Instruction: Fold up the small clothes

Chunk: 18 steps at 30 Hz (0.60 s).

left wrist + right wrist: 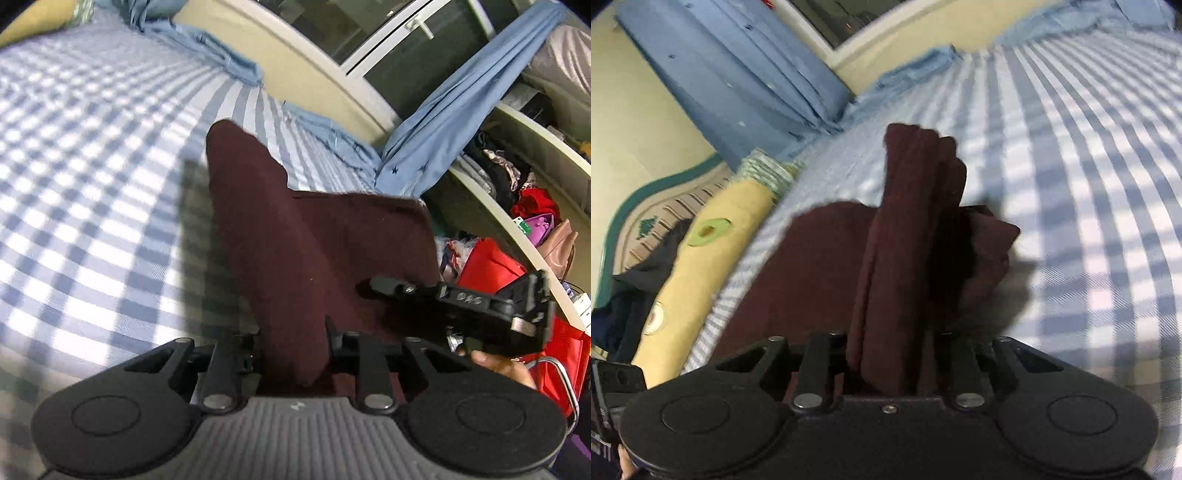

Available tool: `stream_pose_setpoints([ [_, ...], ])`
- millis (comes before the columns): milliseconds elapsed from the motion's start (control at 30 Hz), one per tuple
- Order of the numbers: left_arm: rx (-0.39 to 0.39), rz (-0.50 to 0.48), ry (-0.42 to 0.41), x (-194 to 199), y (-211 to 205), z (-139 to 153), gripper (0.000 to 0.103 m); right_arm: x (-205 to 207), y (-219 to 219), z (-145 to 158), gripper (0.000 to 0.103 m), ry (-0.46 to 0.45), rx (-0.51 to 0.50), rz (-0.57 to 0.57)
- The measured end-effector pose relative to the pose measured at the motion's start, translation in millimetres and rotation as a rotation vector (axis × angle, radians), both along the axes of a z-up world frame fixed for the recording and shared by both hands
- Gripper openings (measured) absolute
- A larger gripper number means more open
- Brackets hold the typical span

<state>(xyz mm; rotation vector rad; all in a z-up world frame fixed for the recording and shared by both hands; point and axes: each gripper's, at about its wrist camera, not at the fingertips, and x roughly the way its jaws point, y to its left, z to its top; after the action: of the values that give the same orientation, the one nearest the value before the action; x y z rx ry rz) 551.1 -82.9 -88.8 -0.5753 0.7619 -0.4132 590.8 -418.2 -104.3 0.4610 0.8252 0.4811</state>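
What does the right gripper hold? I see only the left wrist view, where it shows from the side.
Observer: The right gripper has a bunched fold of the maroon garment clamped between its jaws.
Operator: Does the rest of the cloth hang free?
Observer: No, part of it lies spread on the checked bedsheet, to the left of the jaws.
Operator: What is beyond the bed edge on that side?
Observer: A yellow cushion with an avocado print lies along the edge, with a dark navy cloth beside it.
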Motion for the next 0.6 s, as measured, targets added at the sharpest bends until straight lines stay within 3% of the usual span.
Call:
stream_pose_setpoints([
  [200,0.000,-0.047,-0.093,-41.8,73.5,61.5,0.026,-42.0,42.3,57.8,0.023,-0.081,0.074,0.011],
  [333,0.046,-0.049,-0.126,-73.9,115.6,84.5,0.026,-69.6,81.0,74.8,0.023,-0.084,0.093,0.021],
  [467,0.049,-0.024,-0.102,-93.3,145.2,74.1,0.026,-79.0,121.9,68.7,0.023,-0.048,0.090,0.037],
  [600,0.022,-0.021,-0.032,-89.2,164.0,37.9,0.026,-86.3,148.6,48.3,0.023,0.007,0.053,0.040],
])
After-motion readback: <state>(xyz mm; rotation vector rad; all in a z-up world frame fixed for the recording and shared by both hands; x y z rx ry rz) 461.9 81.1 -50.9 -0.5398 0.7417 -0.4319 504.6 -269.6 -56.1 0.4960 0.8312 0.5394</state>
